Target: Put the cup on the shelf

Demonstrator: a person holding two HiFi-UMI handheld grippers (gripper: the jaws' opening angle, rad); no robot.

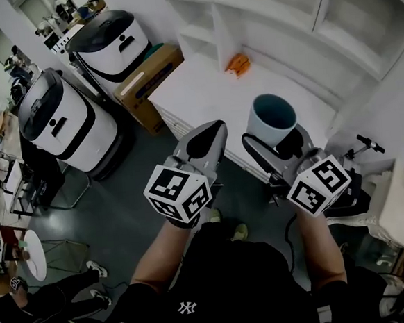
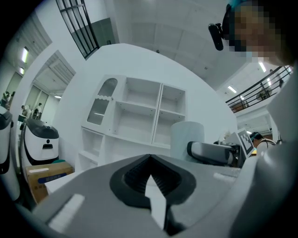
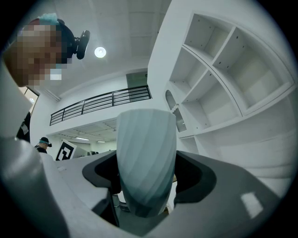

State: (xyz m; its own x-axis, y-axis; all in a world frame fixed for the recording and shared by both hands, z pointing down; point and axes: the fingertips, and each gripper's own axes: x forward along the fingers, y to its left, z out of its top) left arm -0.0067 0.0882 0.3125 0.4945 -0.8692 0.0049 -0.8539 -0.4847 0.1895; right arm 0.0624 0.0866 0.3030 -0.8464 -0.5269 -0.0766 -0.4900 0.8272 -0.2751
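Observation:
A ribbed, pale blue-grey cup (image 1: 272, 119) stands upright between the jaws of my right gripper (image 1: 276, 142), which is shut on its lower part. It hangs in front of the white shelf unit (image 1: 297, 38), above the low white ledge (image 1: 196, 88). In the right gripper view the cup (image 3: 146, 160) fills the gap between the jaws, with the shelf compartments (image 3: 223, 83) to the right. My left gripper (image 1: 209, 134) is shut on nothing, just left of the cup. In the left gripper view the closed left gripper (image 2: 150, 173) points at the shelf (image 2: 139, 116), with the cup (image 2: 186, 138) to the right.
A small orange object (image 1: 238, 64) lies at the back of the ledge. A cardboard box (image 1: 148, 78) and two white-and-black machines (image 1: 66, 119) stand on the floor to the left. A scooter-like handle (image 1: 368, 144) sits at the right.

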